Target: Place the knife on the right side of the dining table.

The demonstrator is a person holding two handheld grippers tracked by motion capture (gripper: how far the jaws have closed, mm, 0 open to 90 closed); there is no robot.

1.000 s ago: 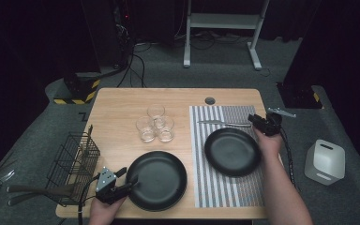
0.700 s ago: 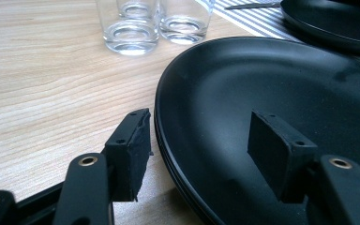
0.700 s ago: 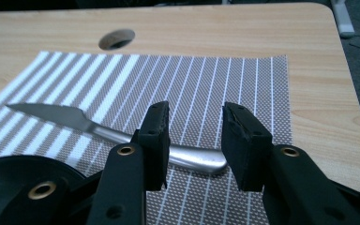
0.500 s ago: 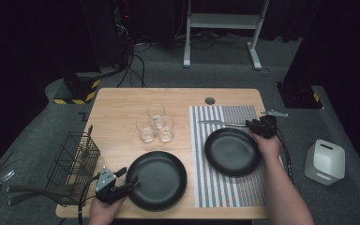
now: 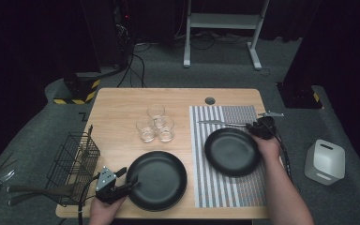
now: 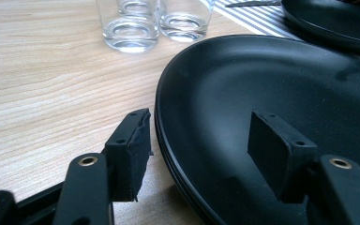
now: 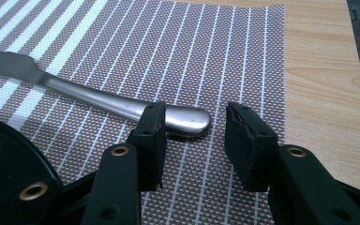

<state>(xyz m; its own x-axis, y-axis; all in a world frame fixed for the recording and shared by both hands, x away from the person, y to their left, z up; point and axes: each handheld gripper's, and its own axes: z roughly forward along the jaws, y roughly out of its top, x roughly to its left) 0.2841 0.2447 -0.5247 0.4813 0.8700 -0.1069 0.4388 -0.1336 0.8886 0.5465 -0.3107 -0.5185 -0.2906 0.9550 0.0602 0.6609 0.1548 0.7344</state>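
The right tongs [image 7: 194, 140] have just been opened around the butter knife's handle [image 7: 183, 119] on the striped placemat [image 7: 243, 51], ungripped, while the left tongs [image 6: 199, 150] are spread across the black plate's rim [image 6: 168, 93].

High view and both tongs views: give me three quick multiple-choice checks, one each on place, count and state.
1. The knife lies on:
A. the striped mat
B. bare wood
C. a plate

2. Glasses on the table:
A. two
B. three
C. five

3. The right tongs are:
A. shut on the knife
B. open by the knife's handle end
C. clamped on a plate

Right letters: 1 A, stripes show under the knife. 2 B, three stand clustered together. 3 B, the handle tip lies in the gap with the far pad clear of it.
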